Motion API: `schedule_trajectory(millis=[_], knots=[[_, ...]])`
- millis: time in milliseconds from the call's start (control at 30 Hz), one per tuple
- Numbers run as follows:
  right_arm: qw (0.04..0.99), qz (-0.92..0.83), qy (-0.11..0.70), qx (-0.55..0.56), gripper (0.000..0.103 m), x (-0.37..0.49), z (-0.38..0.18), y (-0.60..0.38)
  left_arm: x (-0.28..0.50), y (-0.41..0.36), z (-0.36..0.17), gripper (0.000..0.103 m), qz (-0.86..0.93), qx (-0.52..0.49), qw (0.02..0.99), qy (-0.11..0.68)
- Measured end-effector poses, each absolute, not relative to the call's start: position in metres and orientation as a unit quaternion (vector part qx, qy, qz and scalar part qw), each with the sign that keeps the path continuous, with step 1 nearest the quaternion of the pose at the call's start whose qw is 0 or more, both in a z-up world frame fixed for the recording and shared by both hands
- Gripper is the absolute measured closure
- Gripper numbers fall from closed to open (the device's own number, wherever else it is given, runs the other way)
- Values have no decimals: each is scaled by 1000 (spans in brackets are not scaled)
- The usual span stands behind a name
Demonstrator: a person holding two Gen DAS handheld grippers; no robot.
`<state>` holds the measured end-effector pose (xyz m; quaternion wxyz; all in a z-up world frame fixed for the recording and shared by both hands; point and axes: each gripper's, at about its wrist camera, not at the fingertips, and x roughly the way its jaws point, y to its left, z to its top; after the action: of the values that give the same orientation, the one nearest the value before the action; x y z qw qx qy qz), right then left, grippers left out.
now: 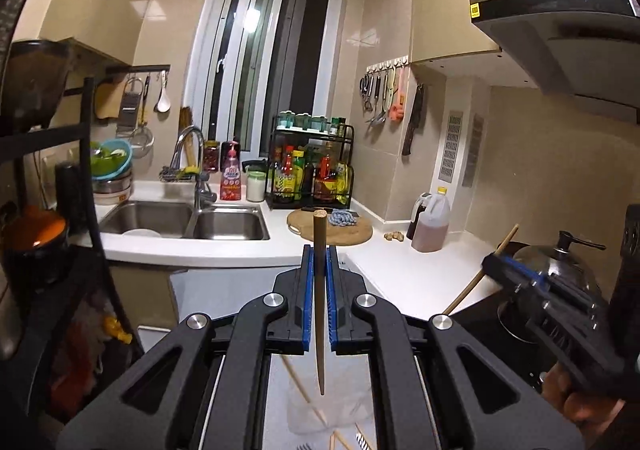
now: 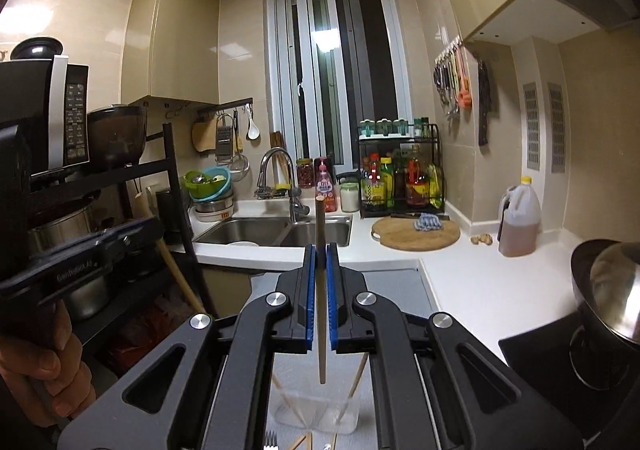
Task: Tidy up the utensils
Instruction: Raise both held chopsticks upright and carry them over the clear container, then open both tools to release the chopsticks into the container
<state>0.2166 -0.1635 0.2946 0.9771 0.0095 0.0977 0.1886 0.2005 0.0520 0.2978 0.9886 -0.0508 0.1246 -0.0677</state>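
Wooden chopstick [image 1: 320, 298] stood upright, clamped between closed left gripper [image 1: 320, 254] pads; right gripper [image 2: 320, 254] likewise pinched another chopstick [image 2: 321, 290] (both tips down).

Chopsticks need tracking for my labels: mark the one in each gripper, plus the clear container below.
left chopstick [image 1: 319, 274], left wrist view, mid-shaft between the jaws
right chopstick [image 2: 320, 290], right wrist view, mid-shaft between the jaws
clear container [image 2: 348, 416], right wrist view, right wall

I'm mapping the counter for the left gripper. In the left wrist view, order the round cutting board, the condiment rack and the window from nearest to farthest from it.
From the left gripper, shut on a chopstick:
1. Round cutting board, on the counter just ahead, slightly right.
2. Condiment rack, behind the board against the wall.
3. Window, farthest, behind the rack and sink.
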Motion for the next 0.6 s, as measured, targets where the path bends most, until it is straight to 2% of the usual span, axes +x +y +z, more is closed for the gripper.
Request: schedule_trajectory(millis=[300,500,600], knots=[[971,186,147,0,98,259,228,-156,263,34,220,97,-64,-39,979,189],[963,197,184,-3,97,266,199,-157,273,37,190,97,-67,-54,973,216],[958,200,205,-8,91,265,189,-157,269,32,183,96,-63,-47,971,225]])
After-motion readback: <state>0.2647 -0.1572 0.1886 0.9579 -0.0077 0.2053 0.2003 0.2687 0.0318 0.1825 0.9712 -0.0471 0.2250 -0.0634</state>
